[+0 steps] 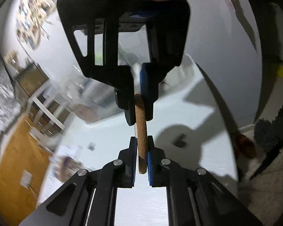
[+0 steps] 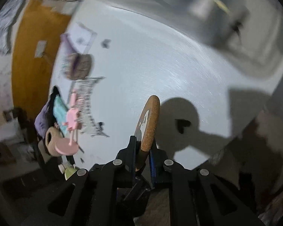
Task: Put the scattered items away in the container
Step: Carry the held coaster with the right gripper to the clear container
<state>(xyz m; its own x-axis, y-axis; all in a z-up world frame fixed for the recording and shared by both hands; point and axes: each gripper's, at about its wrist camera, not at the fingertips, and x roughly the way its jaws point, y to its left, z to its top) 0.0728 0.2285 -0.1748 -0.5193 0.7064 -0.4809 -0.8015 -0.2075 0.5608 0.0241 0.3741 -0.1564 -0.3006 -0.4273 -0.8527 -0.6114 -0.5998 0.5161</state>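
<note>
left jaws: my left gripper [image 1: 142,151] is pinching the near edge of a round cork coaster [image 1: 141,130], held on edge.
right jaws: my right gripper [image 2: 143,146] is clamped on the same coaster [image 2: 148,124], low on its rim. In the left view it [image 1: 139,111] comes in from the far side and bites the top edge.
coaster: in the air above the bench [image 2: 160,66], touching nothing but the two pairs of jaws. One face has a pale print; too blurred to read.
step, my read: a two-handed hold, likely a handover or a carry toward the container.
doing it well: only one side should let go, and only once the other has a firm bite well in from the rim. Keep the disc on edge and don't twist, since two grips fighting could snap or pop it out.
container: probably the pale tray-like box [image 2: 235,28] at the far side of the bench; blurred, so not certain.
bench: white and smooth, hard shadows of coaster and grippers on it. Small dark piece [image 2: 182,125] lies in the shadow; pink and purple clutter [image 2: 71,116] sits at the left edge.
room: orange-brown floor [image 1: 15,169] beside the bench, shelving beyond, dark rug to the right. Both views are motion-blurred.
</note>
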